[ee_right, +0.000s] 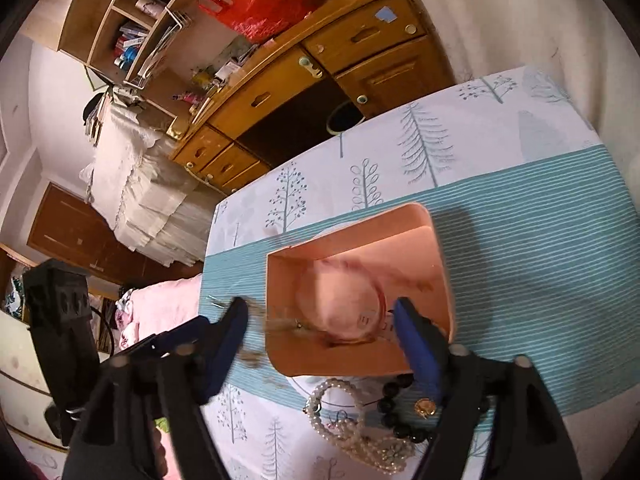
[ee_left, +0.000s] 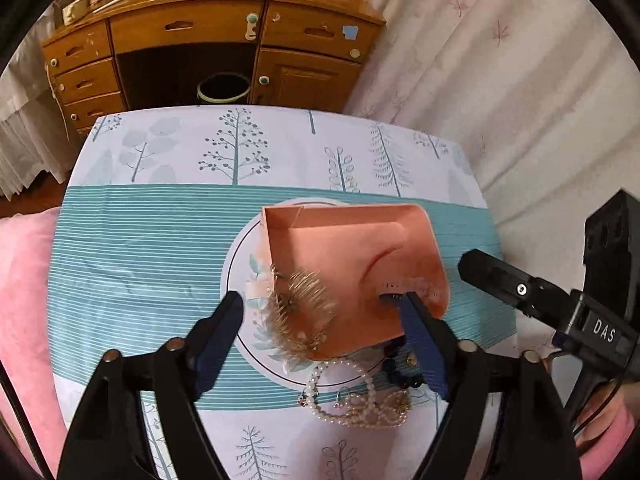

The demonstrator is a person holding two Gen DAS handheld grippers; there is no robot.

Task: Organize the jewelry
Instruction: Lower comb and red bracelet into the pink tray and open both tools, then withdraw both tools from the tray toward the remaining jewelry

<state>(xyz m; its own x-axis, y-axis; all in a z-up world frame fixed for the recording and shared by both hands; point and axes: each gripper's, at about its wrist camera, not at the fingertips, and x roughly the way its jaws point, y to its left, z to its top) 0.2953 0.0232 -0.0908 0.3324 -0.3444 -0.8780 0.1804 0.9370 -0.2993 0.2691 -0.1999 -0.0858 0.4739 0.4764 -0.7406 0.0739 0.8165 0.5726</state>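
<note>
A pink tray (ee_left: 344, 216) sits on the patterned tablecloth and also shows in the right wrist view (ee_right: 352, 260). A red bangle (ee_right: 380, 292) lies blurred inside it. A blurred gold hair comb (ee_left: 304, 312) is at the tray's near left edge. A pearl necklace (ee_left: 360, 408) and a black bead bracelet (ee_left: 400, 376) lie in front of the tray, as do the pearl necklace (ee_right: 360, 440) and black bead bracelet (ee_right: 396, 412) in the right wrist view. My left gripper (ee_left: 324, 308) is open over the comb. My right gripper (ee_right: 320, 316) is open over the tray's near part.
A wooden desk (ee_left: 208, 40) with drawers stands beyond the table, a bin (ee_left: 224, 88) under it. A curtain (ee_left: 500, 60) hangs at the right. Pink bedding (ee_left: 24, 280) lies at the left of the table. Small rings (ee_left: 312, 394) lie by the pearls.
</note>
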